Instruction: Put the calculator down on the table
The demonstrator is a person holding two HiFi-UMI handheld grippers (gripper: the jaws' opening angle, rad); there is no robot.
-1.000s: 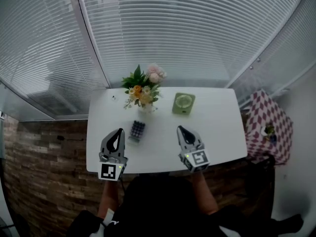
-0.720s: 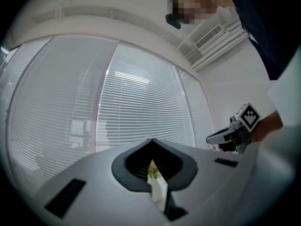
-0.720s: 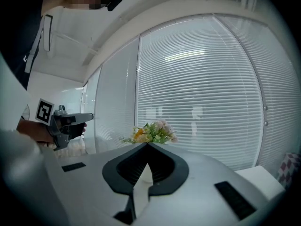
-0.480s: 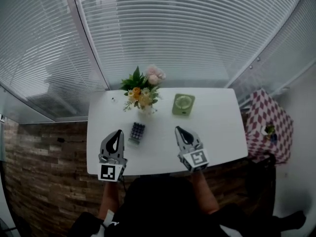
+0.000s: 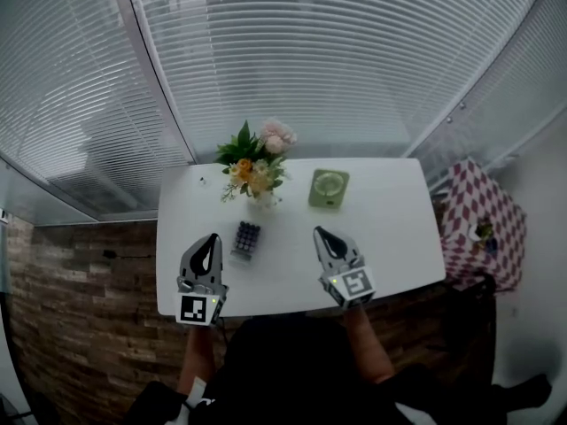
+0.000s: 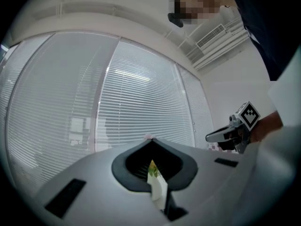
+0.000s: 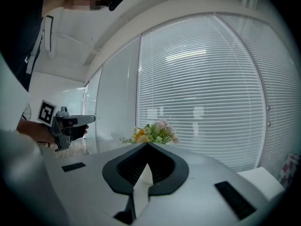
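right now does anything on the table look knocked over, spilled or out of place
Nothing stands out. The calculator lies flat on the table, the vase of flowers stands upright, and the green item sits flat. No spill shows.

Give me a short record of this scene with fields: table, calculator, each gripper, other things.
table: white, seen from above
calculator: lies flat on the table, held by no gripper
left gripper: shut, empty, to the left of the calculator
right gripper: shut, empty
other things: flowers and a green object at the far side
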